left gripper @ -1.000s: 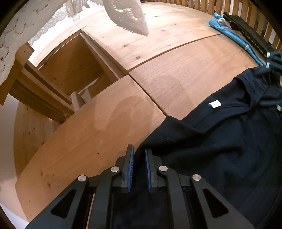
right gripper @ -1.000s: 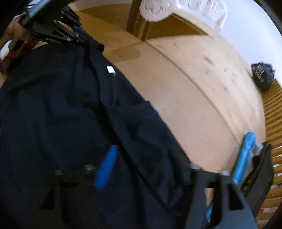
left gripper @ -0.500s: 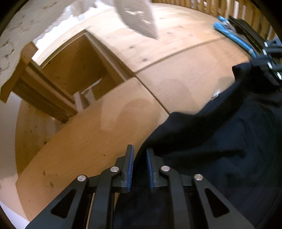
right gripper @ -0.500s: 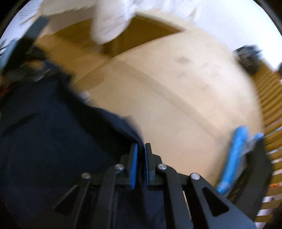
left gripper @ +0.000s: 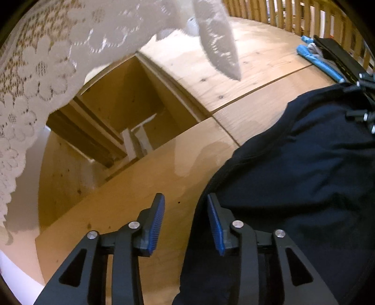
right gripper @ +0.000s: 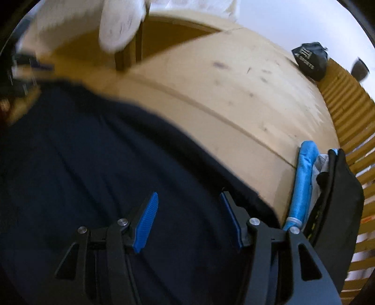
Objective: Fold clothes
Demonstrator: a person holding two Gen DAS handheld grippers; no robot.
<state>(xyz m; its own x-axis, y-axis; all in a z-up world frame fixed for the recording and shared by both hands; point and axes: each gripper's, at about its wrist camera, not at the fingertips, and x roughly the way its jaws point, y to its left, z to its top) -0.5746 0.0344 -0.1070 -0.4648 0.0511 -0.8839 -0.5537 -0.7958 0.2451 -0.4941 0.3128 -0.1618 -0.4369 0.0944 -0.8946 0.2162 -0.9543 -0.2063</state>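
A dark navy garment (left gripper: 304,178) lies spread on the wooden table (left gripper: 253,61). My left gripper (left gripper: 186,223) hovers over its left edge, jaws opening; the cloth's hem runs just inside the right pad (left gripper: 214,225), and no pad presses on it. In the right wrist view my right gripper (right gripper: 188,221) hangs above the garment (right gripper: 93,164) near its right edge. Its jaws are opening too, with cloth below them but not pinched. The right gripper's body (left gripper: 361,93) shows at the garment's far corner, and the left gripper (right gripper: 21,68) is a blur at top left.
A stack of folded blue and black clothes (right gripper: 304,183) lies at the table's right edge by a wooden slat rail (left gripper: 293,16). A white lace curtain (left gripper: 46,70) hangs over a recess in the woodwork (left gripper: 121,112). A black bag (right gripper: 309,61) sits far back.
Both grippers were shut on the garment's edge and have opened and let it go. The cloth was pulled over, hiding the collar and white label. The left gripper lifted slightly.
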